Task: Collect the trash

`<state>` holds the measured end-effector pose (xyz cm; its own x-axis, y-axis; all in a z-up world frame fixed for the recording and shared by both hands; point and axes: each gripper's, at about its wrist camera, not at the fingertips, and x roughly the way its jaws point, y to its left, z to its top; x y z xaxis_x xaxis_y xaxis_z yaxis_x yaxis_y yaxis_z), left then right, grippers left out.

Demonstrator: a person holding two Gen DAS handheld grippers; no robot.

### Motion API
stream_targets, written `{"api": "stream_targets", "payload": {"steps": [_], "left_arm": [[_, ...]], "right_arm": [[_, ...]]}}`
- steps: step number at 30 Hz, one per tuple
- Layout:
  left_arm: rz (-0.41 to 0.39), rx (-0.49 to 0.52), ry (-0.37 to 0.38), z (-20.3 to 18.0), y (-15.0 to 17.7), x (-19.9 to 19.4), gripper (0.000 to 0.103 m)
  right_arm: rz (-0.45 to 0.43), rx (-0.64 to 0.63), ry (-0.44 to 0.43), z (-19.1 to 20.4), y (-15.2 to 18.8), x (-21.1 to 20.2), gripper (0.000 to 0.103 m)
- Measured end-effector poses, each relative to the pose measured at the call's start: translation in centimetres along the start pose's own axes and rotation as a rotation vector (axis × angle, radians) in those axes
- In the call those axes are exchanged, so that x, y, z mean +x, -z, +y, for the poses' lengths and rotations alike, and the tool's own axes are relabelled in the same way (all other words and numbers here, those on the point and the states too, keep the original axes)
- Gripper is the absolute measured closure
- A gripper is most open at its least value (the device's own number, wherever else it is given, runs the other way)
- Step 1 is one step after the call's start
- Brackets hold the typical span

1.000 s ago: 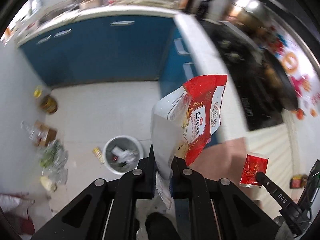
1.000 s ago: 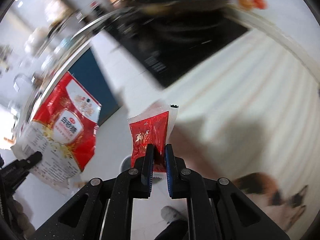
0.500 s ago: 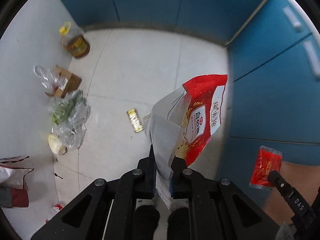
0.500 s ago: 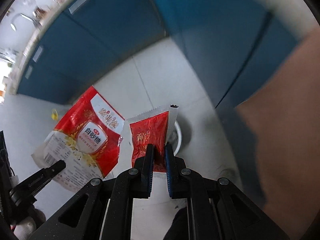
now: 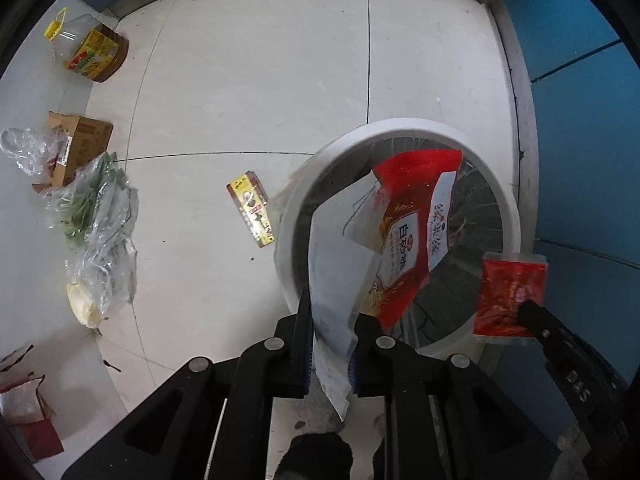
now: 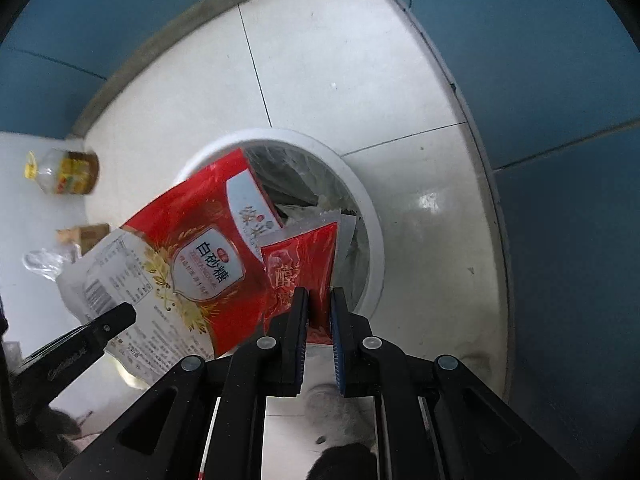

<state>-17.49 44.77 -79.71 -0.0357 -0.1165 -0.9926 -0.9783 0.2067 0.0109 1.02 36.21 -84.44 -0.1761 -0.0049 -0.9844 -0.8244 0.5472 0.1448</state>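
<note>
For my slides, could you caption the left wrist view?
Left gripper and right gripper hold sugar bag and red sachet over the bin.

Pale grey tiled floor (image 5: 260,92) with thin dark grout lines, dull even light, a faint glare patch on the tiles (image 6: 430,202) right of the gripper. Blue flat-panel cabinet fronts (image 6: 560,100) wrap the far side and the right, with a grey plinth strip (image 5: 516,120) along their base where they meet the floor. A white wall (image 5: 24,216) runs along the left. Cabinet panels show thin dark seams. Blue fronts also appear far left in the right wrist view (image 6: 44,92).
</note>
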Motion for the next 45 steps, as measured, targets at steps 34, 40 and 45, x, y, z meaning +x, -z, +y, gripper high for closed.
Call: {"api": "stream_targets", "payload": {"steps": [34, 40, 45], "left_arm": [[-0.542, 0.044, 0.042, 2.4, 23.0, -45.0, 0.000], [-0.651, 0.040, 0.059, 1.9, 29.8, -53.0, 0.000], [-0.693, -0.010, 0.056, 1.5, 35.3, -57.1, 0.000]], "right_arm": [[-0.474, -0.242, 0.126, 4.0, 21.8, -49.7, 0.000], [-0.573, -0.255, 0.080, 3.0, 27.9, -59.8, 0.000], [-0.620, -0.297, 0.029, 1.7, 32.2, -65.5, 0.000]]}}
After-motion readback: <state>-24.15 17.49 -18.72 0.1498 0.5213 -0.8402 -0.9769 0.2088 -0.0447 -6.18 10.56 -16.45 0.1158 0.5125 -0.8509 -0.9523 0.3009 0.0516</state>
